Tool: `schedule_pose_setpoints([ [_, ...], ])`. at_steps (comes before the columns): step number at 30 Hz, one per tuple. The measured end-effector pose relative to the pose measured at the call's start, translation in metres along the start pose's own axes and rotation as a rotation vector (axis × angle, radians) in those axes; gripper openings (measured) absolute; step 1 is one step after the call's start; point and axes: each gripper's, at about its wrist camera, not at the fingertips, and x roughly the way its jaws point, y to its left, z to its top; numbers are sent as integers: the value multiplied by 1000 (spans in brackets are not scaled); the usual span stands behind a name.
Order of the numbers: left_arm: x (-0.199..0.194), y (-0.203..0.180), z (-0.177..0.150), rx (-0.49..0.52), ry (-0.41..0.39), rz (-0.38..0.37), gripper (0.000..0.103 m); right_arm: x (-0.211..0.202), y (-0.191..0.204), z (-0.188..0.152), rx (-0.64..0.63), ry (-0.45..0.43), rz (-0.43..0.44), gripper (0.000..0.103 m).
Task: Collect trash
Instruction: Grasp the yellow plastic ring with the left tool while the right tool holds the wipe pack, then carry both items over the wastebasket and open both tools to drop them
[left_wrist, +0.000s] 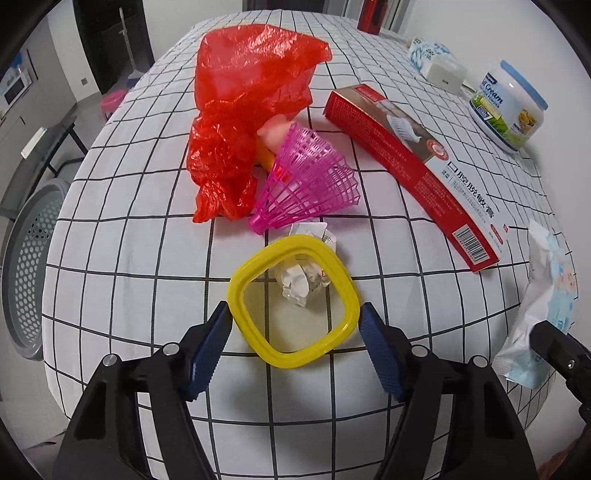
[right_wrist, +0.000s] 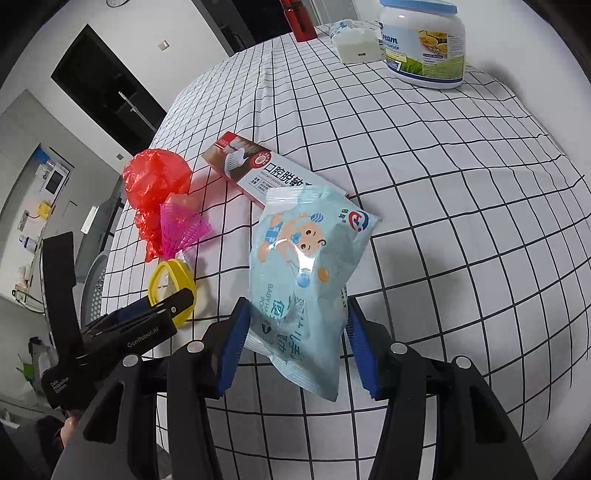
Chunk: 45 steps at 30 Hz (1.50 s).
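Note:
In the left wrist view, my left gripper (left_wrist: 293, 319) is shut on a yellow square ring lid (left_wrist: 293, 301), its blue pads touching both sides. Crumpled white paper (left_wrist: 301, 282) lies on the cloth inside the ring. A pink plastic shuttlecock (left_wrist: 310, 181) and a red plastic bag (left_wrist: 243, 107) lie beyond. In the right wrist view, my right gripper (right_wrist: 295, 332) is shut on a light blue baby wipes packet (right_wrist: 306, 273), held above the table. The yellow ring (right_wrist: 171, 284) and the left gripper (right_wrist: 147, 321) show at the left.
A red toothpaste box (left_wrist: 413, 162) lies to the right on the checked tablecloth (left_wrist: 129, 277). A cream powder jar (right_wrist: 423, 40), a white box (right_wrist: 356, 44) and a red bottle (right_wrist: 301, 18) stand at the far end. A grey perforated basket (left_wrist: 26, 266) stands beside the table's left edge.

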Motion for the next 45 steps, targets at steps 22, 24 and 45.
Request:
schedule_pose_setpoints([
  [22, -99, 58, 36, 3, -200, 38, 67, -3, 76, 25, -131, -24, 41, 51],
  [24, -109, 75, 40, -6, -218, 52, 67, -2, 94, 27, -157, -30, 48, 51],
  [45, -143, 277, 51, -117, -251, 137, 67, 70, 322, 35, -366, 8, 159, 51],
])
